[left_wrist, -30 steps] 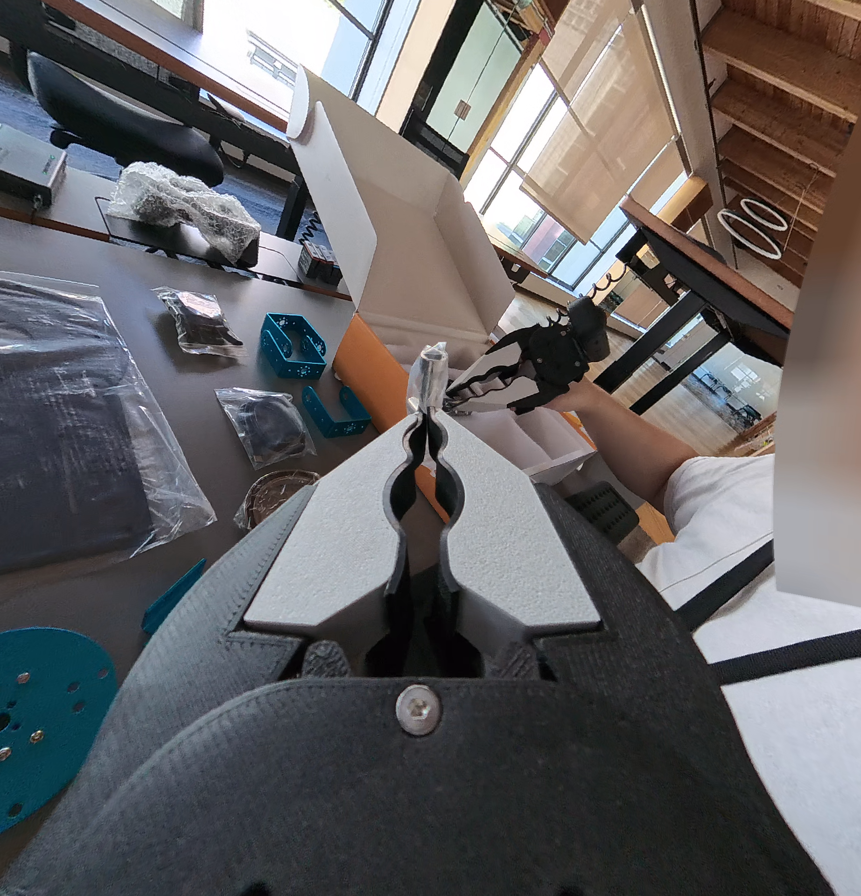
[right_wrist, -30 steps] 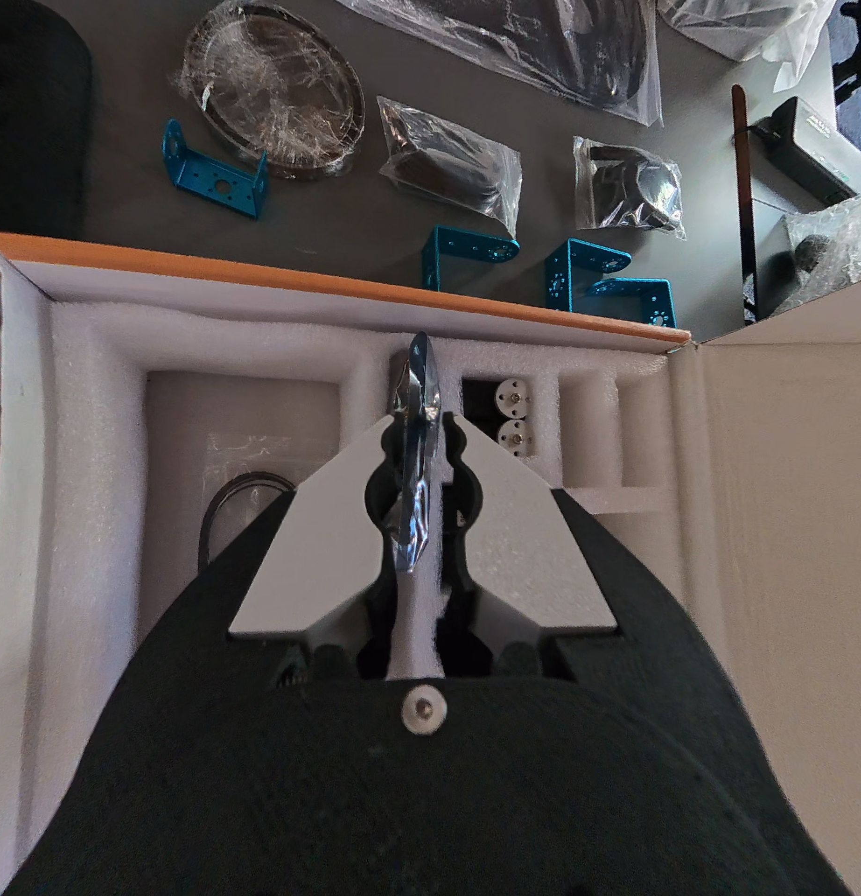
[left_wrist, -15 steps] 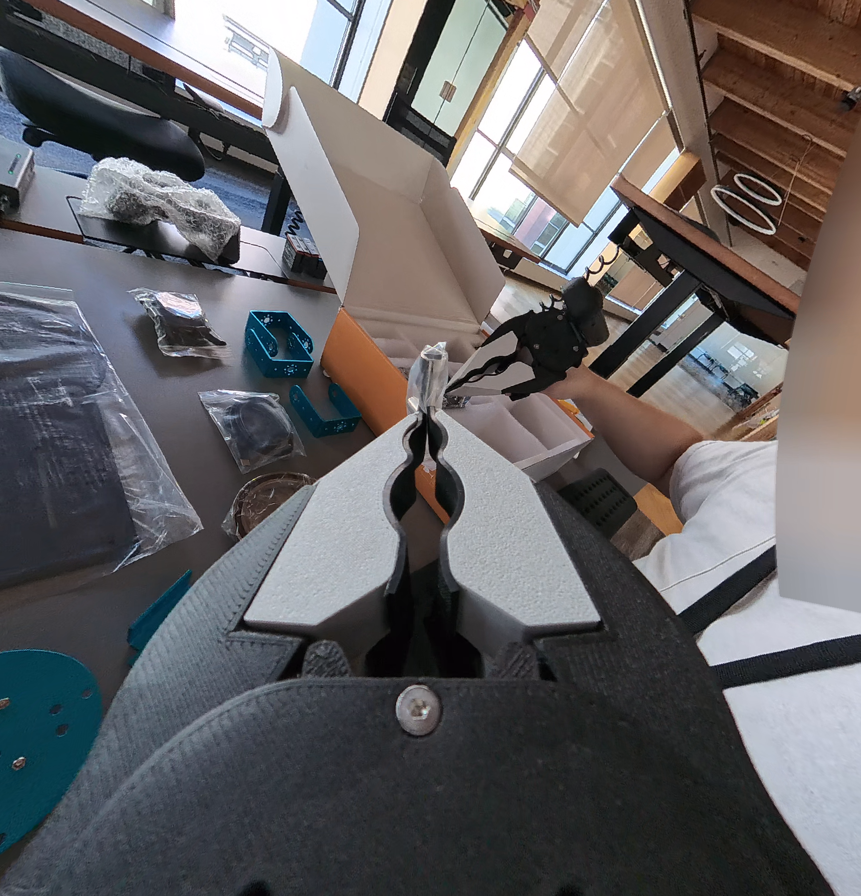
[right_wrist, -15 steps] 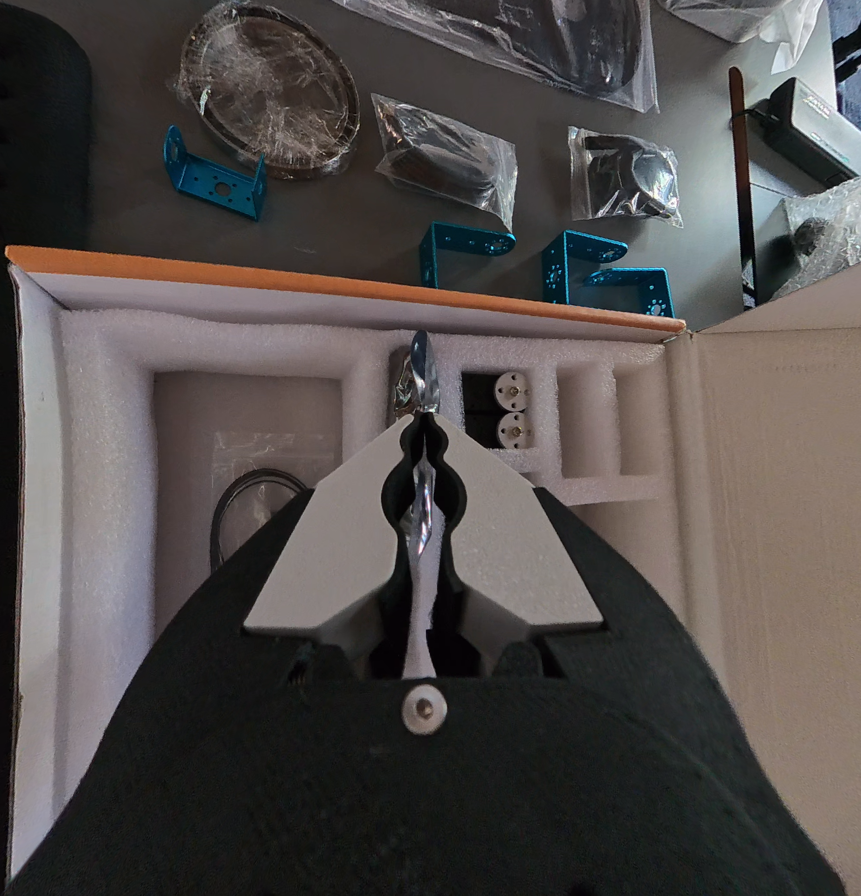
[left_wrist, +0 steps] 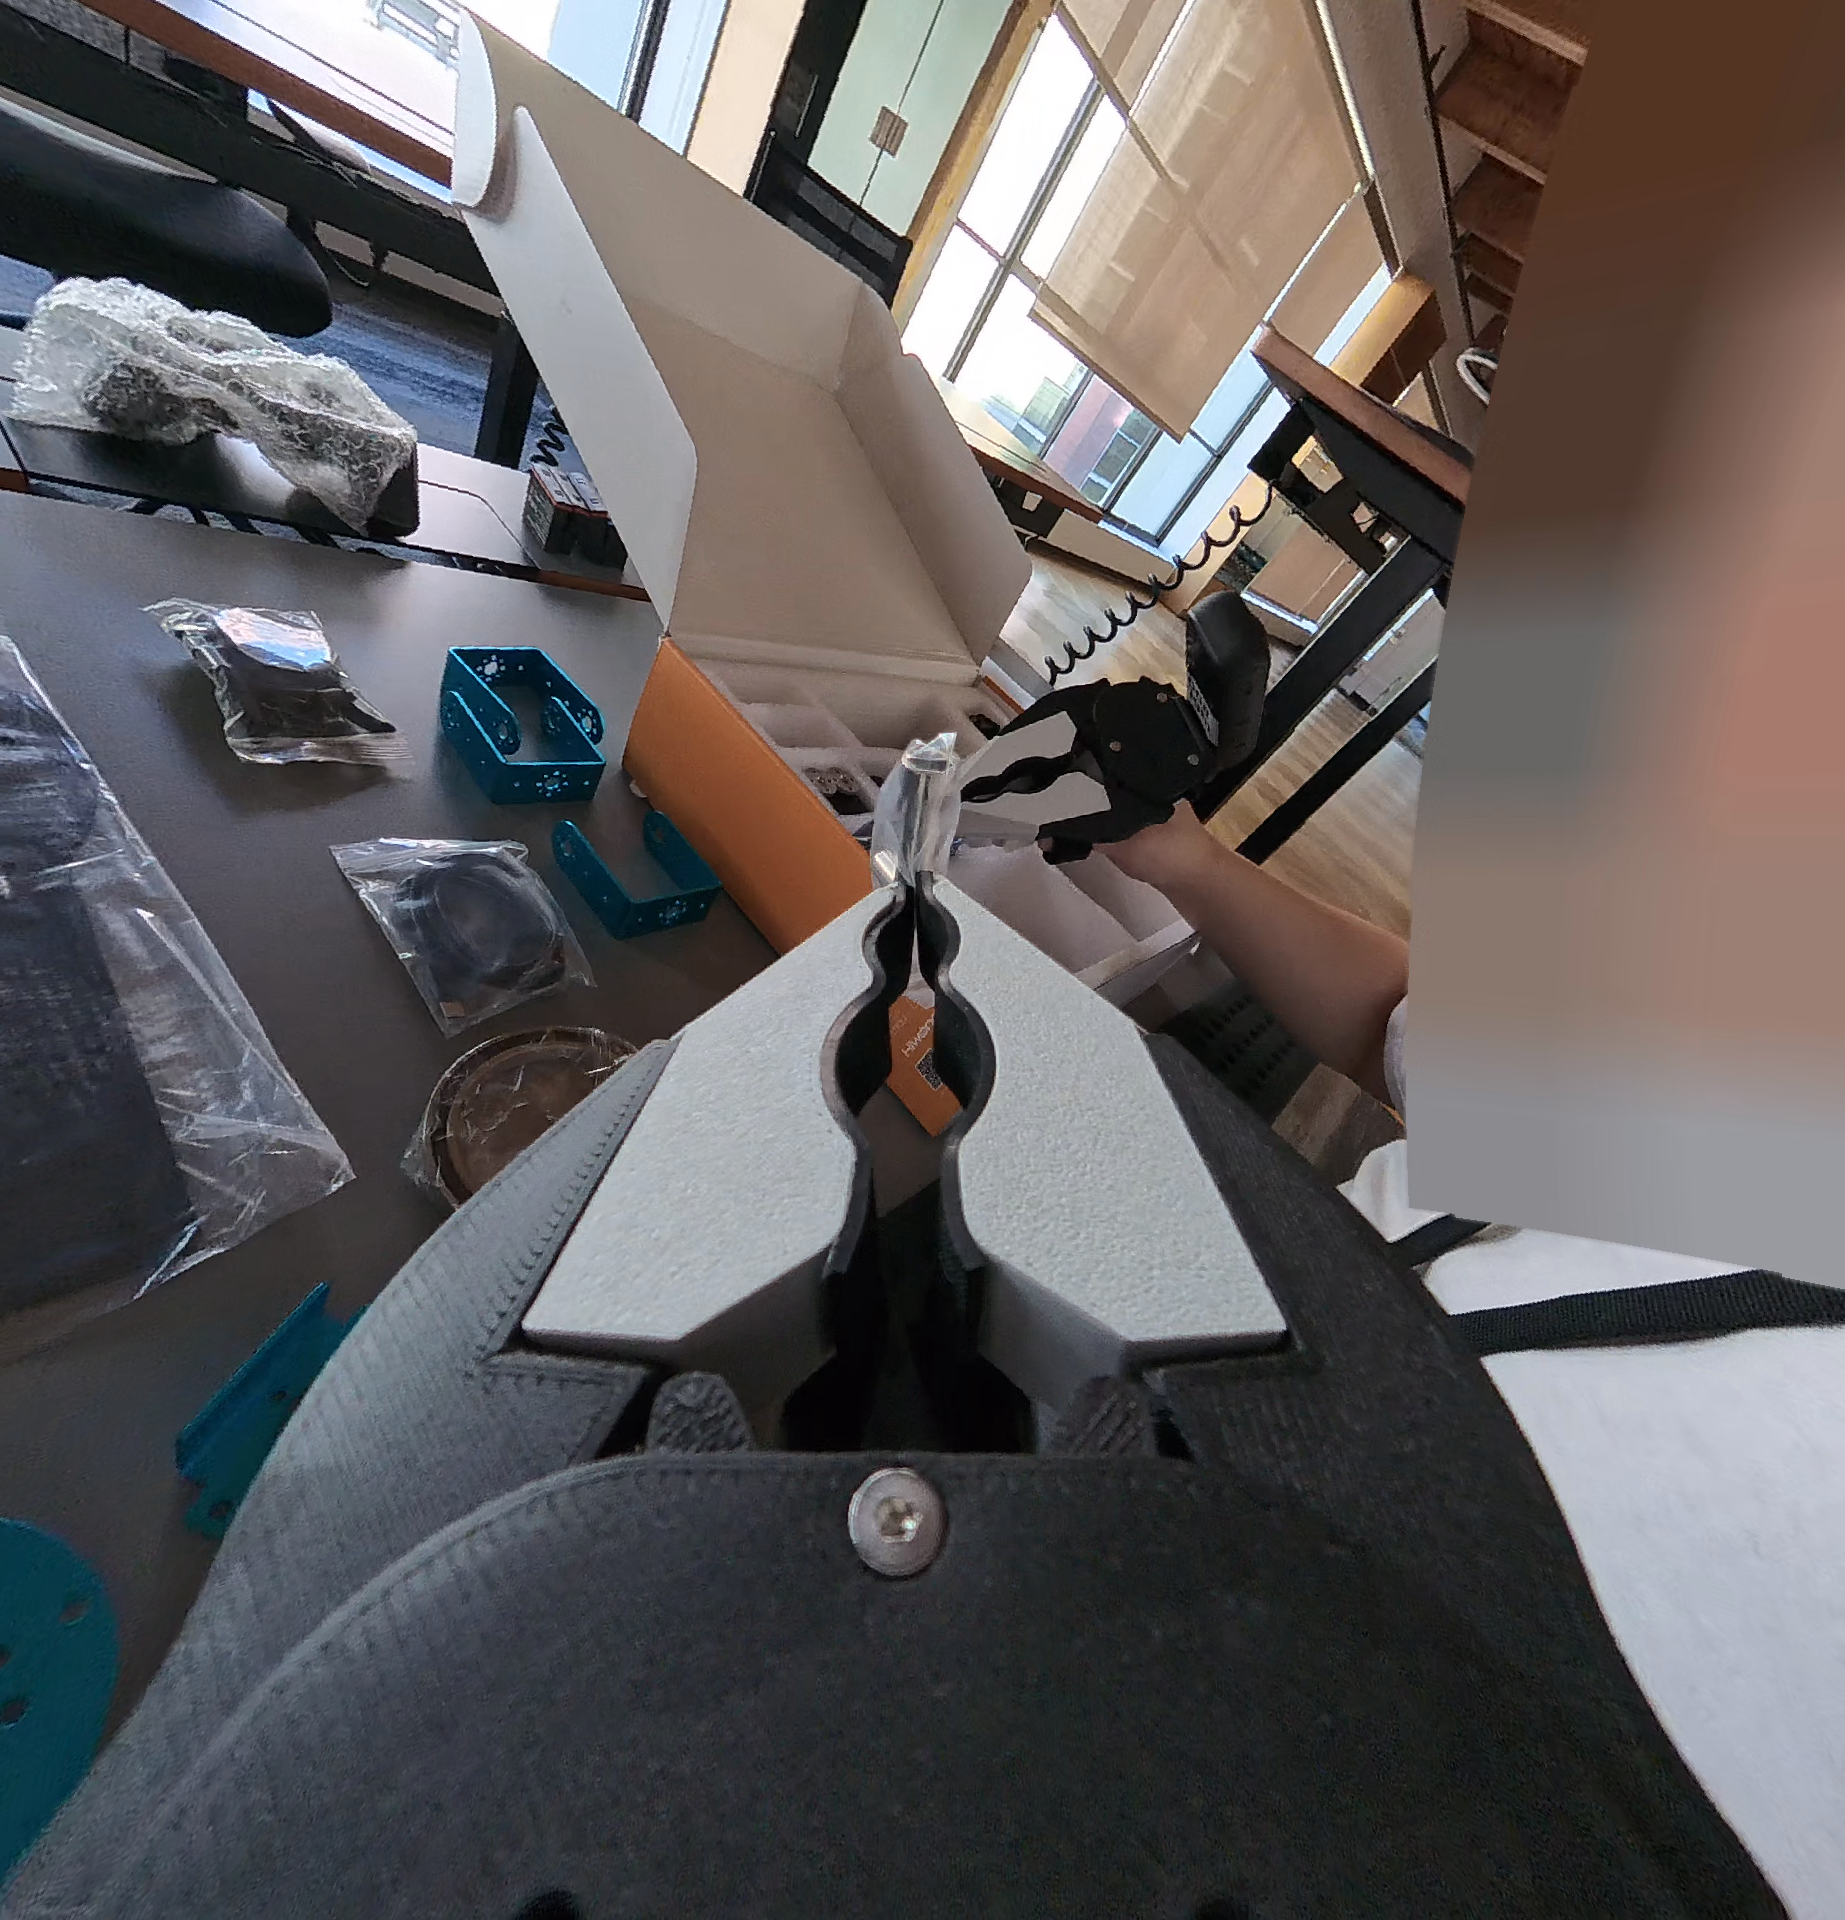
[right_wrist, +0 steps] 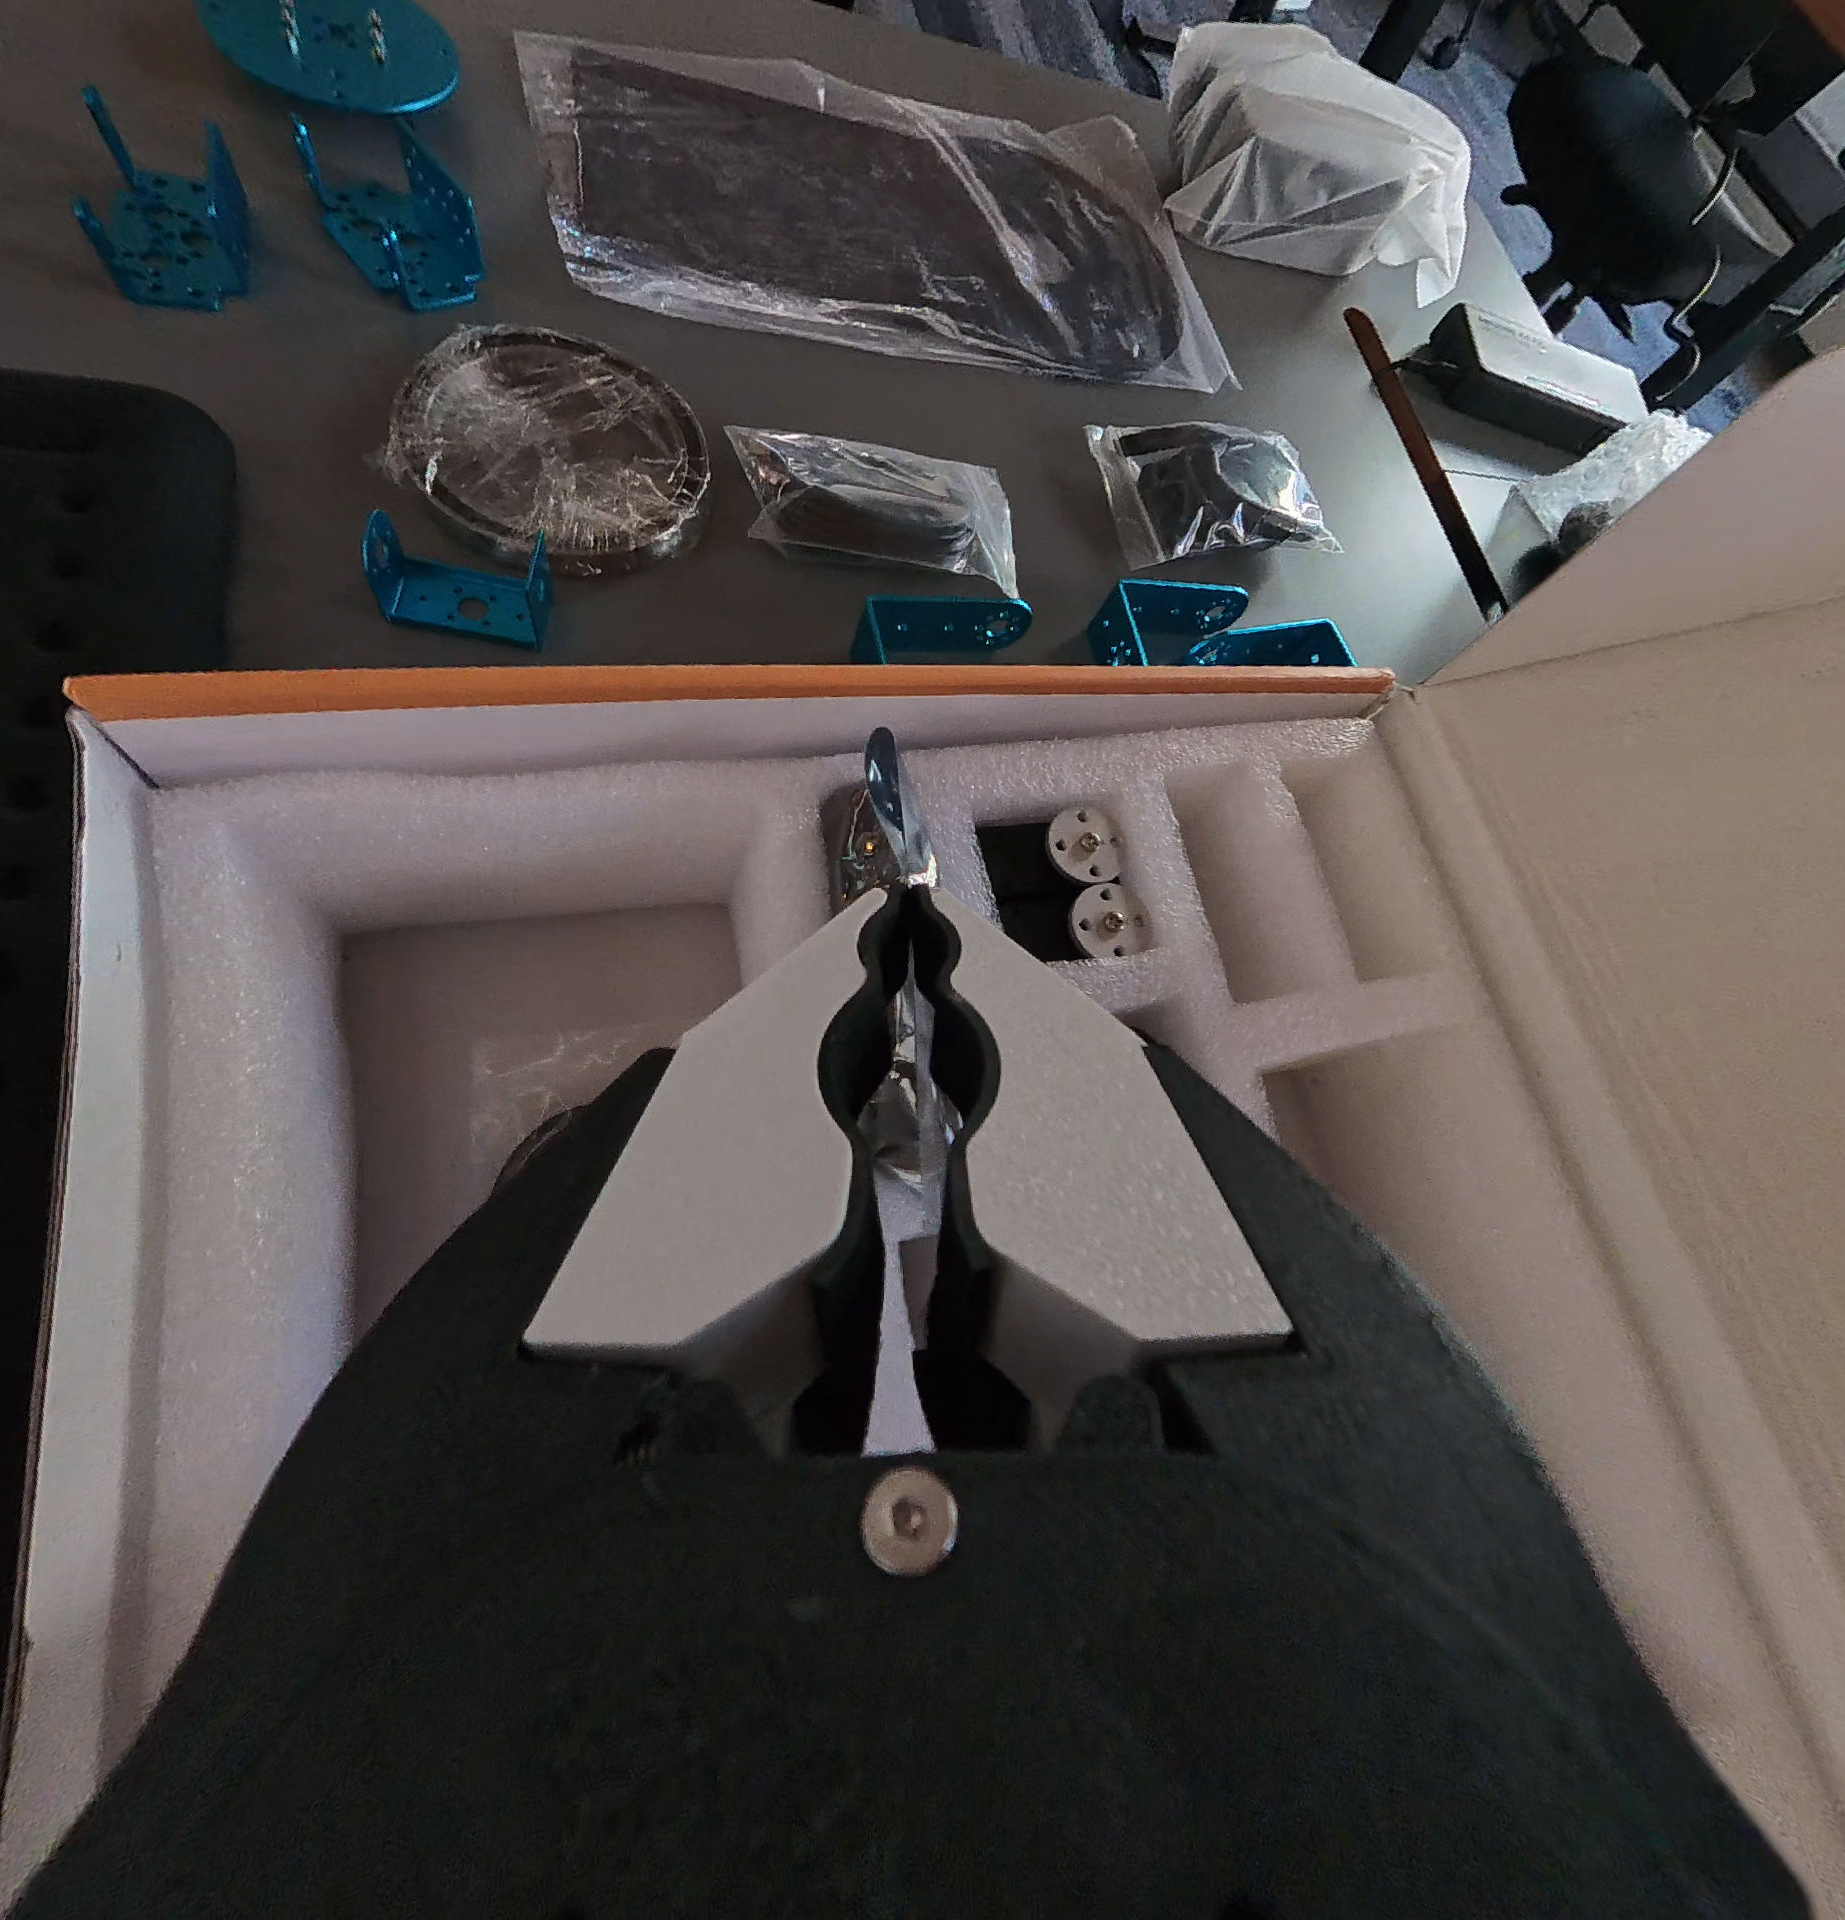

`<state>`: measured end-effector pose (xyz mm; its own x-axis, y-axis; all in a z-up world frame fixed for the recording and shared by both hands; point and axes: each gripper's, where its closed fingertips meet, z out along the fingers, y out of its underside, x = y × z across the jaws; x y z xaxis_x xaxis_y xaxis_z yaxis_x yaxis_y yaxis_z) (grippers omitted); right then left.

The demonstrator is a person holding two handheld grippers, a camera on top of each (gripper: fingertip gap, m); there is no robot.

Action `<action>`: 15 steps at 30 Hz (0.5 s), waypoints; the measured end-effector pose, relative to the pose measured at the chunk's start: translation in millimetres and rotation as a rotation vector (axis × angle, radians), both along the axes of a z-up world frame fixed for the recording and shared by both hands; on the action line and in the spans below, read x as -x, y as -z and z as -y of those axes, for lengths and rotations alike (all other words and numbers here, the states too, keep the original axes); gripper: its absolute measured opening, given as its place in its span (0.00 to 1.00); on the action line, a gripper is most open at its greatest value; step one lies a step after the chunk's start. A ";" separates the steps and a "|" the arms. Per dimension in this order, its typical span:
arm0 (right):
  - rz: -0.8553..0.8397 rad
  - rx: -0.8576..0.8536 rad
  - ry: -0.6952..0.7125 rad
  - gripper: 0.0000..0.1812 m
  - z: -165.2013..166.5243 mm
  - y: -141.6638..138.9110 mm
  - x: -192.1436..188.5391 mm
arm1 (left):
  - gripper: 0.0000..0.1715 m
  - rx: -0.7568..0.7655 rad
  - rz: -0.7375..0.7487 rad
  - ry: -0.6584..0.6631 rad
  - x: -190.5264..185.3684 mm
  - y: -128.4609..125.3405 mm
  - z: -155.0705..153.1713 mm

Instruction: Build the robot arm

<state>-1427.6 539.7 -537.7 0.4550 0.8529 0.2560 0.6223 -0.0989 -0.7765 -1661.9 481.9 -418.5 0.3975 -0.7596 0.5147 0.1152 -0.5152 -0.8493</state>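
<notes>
Tabletop [right_wrist: 274,343], dark grey and matte, fills most of what we see, strewn with blue metal brackets [right_wrist: 459,594], a blue disc [left_wrist: 24,1652], a wrapped round dish [right_wrist: 549,457] and several clear bags of dark parts [right_wrist: 876,509]. An orange-sided box [left_wrist: 736,800] with white foam lining [right_wrist: 253,935] stands open on it, lid [left_wrist: 752,416] upright. Behind we see tall windows with blinds [left_wrist: 1188,197], wooden beams and other desks.

Our left gripper [left_wrist: 913,902] is pinched together on a small clear plastic bag [left_wrist: 913,805], held above the box's near edge. Our right gripper [right_wrist: 910,902] is clamped on the same crinkled bag [right_wrist: 892,805], over a foam slot beside two white round-headed parts [right_wrist: 1089,878].

What the bag contains we cannot make out. A blurred patch covers the upper right of the left view, and the big compartment's contents lie mostly behind the right gripper.
</notes>
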 end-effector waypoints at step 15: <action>-0.088 0.177 -0.012 0.00 1.2 4.8 0.6 | 0.00 0.015 0.006 -0.011 5.4 5.3 -1.9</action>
